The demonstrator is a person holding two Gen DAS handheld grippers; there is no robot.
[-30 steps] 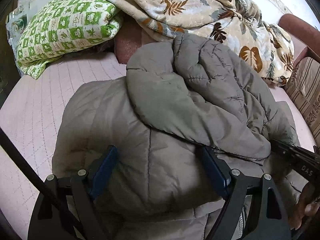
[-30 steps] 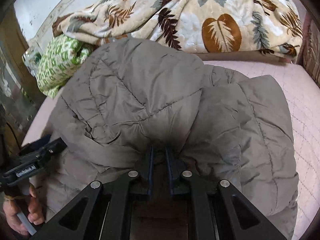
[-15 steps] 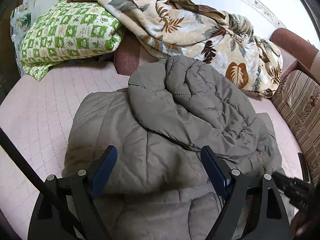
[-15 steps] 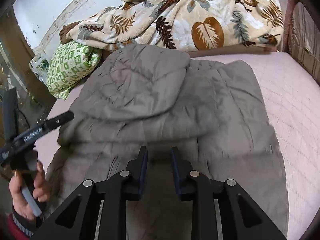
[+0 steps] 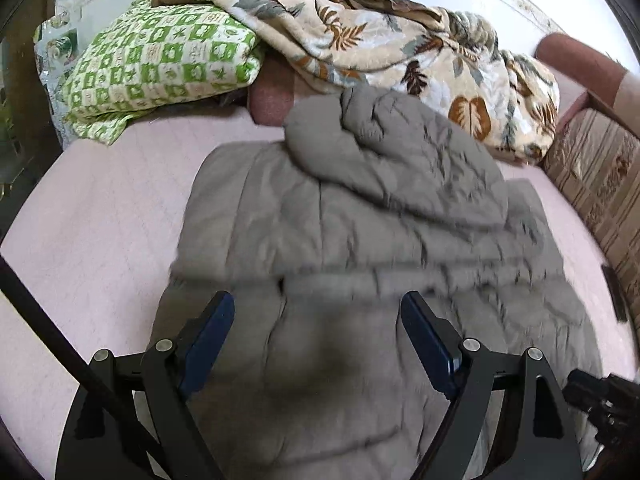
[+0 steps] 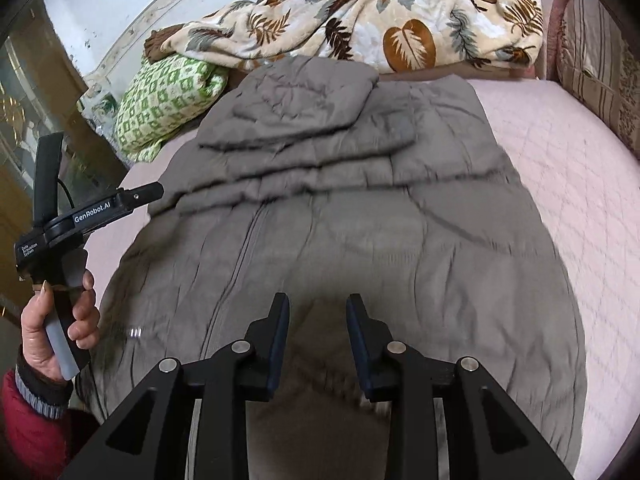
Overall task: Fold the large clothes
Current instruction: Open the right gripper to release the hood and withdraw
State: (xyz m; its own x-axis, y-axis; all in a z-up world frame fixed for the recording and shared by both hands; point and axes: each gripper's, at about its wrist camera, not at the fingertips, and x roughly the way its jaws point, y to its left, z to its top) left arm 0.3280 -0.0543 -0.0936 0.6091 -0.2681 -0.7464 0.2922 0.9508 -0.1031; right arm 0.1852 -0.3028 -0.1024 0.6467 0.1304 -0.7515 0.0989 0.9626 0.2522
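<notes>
A large grey quilted coat lies spread on the pink bed, its hood and sleeves folded over its upper body; it also fills the right wrist view. My left gripper is wide open and empty, held above the coat's near part. It also shows at the left of the right wrist view, held in a hand. My right gripper is open and empty above the coat's near hem. Its black body shows at the lower right of the left wrist view.
A leaf-print blanket and a green patterned quilt are piled at the bed's far end. A striped sofa arm stands on the right. Pink mattress shows on both sides of the coat.
My right gripper has let go of the coat and opened. Both grippers have pulled back toward the near edge, so more of the coat and the bed is in view.
</notes>
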